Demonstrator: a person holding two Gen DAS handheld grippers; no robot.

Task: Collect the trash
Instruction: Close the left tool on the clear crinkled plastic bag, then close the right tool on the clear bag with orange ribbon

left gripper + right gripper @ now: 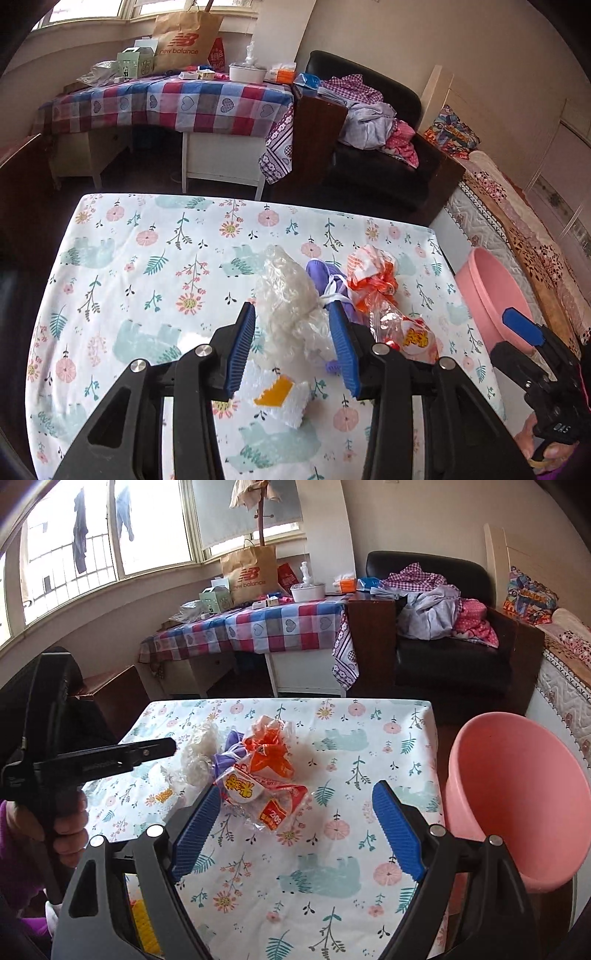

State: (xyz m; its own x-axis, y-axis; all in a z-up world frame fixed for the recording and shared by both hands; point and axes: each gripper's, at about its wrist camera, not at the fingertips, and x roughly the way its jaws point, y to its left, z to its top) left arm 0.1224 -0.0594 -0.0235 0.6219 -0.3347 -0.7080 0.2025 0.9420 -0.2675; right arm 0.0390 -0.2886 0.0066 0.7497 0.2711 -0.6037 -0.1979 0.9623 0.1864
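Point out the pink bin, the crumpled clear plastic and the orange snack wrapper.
pink bin (517, 794), right wrist view, inner wall
crumpled clear plastic (288, 295), left wrist view, its middle
orange snack wrapper (271, 755), right wrist view, its middle

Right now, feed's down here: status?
Left tongs open around clear plastic wad, not gripping. Right tongs open, empty. Pink bin beside table, unobstructed.

Daylit room – windows (110, 535) at ten o'clock, cream walls (406, 513). Checked desk (258, 627) at twelve, cluttered with a paper bag (251, 574). Black armchair (454, 657) at one, heaped with clothes – bed (565, 686) at three. Dark floor (424, 698).
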